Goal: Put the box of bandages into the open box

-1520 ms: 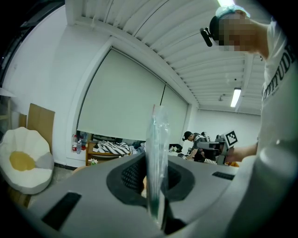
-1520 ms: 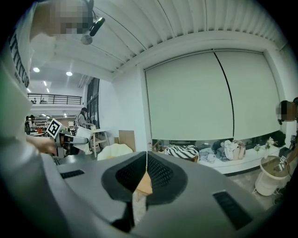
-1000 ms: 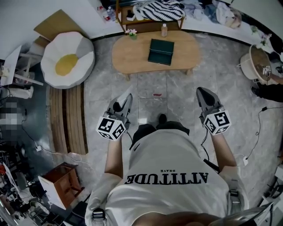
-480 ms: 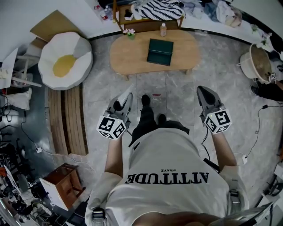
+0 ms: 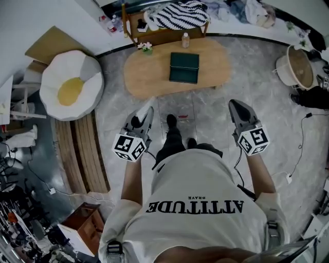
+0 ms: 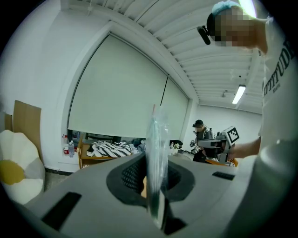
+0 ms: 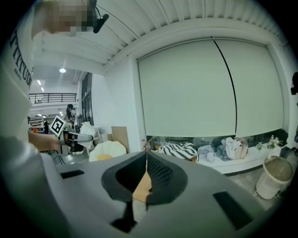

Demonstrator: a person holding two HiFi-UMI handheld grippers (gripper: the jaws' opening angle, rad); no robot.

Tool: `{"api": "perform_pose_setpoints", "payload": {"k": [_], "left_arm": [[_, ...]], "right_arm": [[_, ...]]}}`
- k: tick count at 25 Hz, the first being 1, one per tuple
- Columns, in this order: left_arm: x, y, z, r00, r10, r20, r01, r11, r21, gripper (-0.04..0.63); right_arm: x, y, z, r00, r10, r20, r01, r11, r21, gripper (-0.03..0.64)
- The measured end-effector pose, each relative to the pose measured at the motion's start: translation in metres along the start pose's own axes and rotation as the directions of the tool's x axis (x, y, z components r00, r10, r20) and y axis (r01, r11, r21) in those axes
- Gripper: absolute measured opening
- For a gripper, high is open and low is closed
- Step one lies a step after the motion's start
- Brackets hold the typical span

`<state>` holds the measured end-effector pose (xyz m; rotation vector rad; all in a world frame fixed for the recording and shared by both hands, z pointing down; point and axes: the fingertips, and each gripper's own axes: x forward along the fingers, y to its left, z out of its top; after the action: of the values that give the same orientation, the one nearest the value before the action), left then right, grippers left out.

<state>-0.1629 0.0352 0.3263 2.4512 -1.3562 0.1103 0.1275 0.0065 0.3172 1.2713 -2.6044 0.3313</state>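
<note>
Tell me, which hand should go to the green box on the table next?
Probably left. The left gripper is shut on a thin clear pack, maybe the bandages; the right gripper is shut and empty. The green box lies ahead, about midway between them.

Lived-in lounge: wooden coffee table (image 5: 149, 77), egg cushion (image 5: 69, 87), striped blanket (image 5: 177, 14).

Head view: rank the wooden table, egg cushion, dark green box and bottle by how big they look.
Largest to smallest:
1. wooden table
2. egg cushion
3. dark green box
4. bottle
None look close in size.
</note>
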Motion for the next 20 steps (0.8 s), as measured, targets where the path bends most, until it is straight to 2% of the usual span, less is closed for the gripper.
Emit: {"api": "perform_pose_setpoints", "payload": {"k": [5,20], "left_arm": [[0.026,0.030,0.011,0.999,-0.035,-0.027,0.035,0.999,0.011,0.041],[0.105,0.124,0.013,0.984,-0.129,-0.120,0.126,0.992,-0.032,0.041]], "right_arm": [[0.031,-0.006,0.008,1.000,-0.026,-0.014,0.027,1.000,0.014,0.021],[0.137,-0.025,0.011,0.992,-0.082,-0.098,0.086,0.995,0.042,0.021]]}}
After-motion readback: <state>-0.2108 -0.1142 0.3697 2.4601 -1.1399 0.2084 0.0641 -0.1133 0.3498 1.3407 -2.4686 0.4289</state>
